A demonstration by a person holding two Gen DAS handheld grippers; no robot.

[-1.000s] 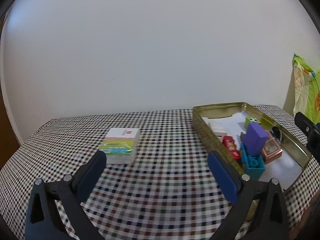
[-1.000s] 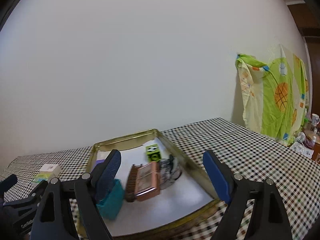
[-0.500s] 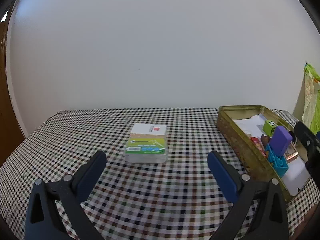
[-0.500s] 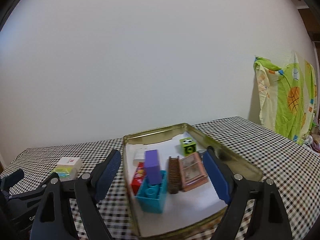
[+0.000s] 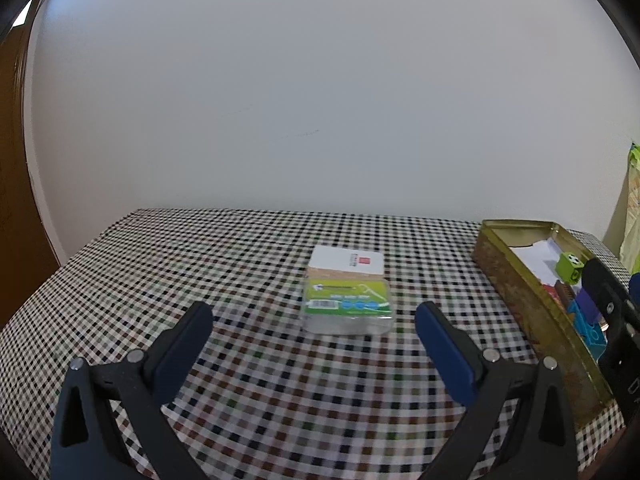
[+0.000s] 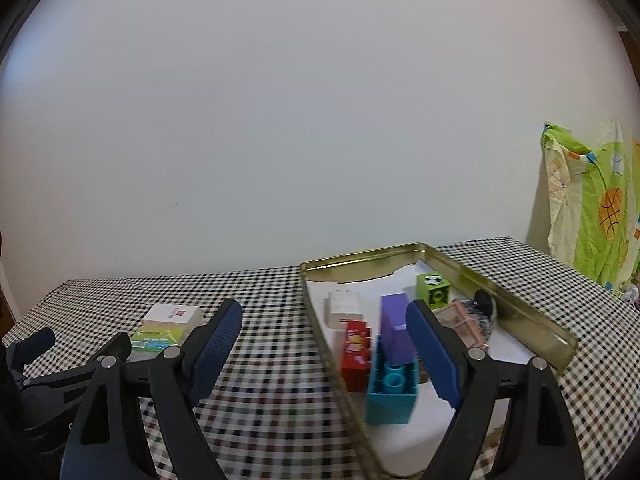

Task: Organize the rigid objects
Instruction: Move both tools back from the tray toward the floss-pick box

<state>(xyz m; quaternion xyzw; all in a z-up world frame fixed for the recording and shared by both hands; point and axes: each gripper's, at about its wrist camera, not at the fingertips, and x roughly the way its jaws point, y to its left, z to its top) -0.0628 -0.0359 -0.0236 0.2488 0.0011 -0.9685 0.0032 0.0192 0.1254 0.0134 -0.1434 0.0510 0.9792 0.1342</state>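
A clear plastic box with a green label (image 5: 347, 305) lies on the checked tablecloth, touching a white box with a red logo (image 5: 347, 259) behind it. My left gripper (image 5: 312, 330) is open and empty, just short of the clear box. Both boxes also show in the right wrist view (image 6: 158, 337). A gold tin tray (image 6: 532, 332) holds a purple block (image 6: 394, 330) on a teal brick (image 6: 392, 388), a red block (image 6: 356, 354), a white charger (image 6: 344, 306), a green cube (image 6: 434, 289) and a copper frame (image 6: 462, 322). My right gripper (image 6: 324, 354) is open and empty over the tray's near left rim.
The tray (image 5: 520, 292) stands at the table's right side in the left wrist view. A green patterned cloth (image 6: 596, 204) hangs at the far right. A white wall stands behind the table. A brown door (image 5: 16, 160) is at the left.
The left gripper has swung left, so the two boxes now sit centred between its fingers and closer. The right gripper has swung left too, with the tray shifting right in its view.
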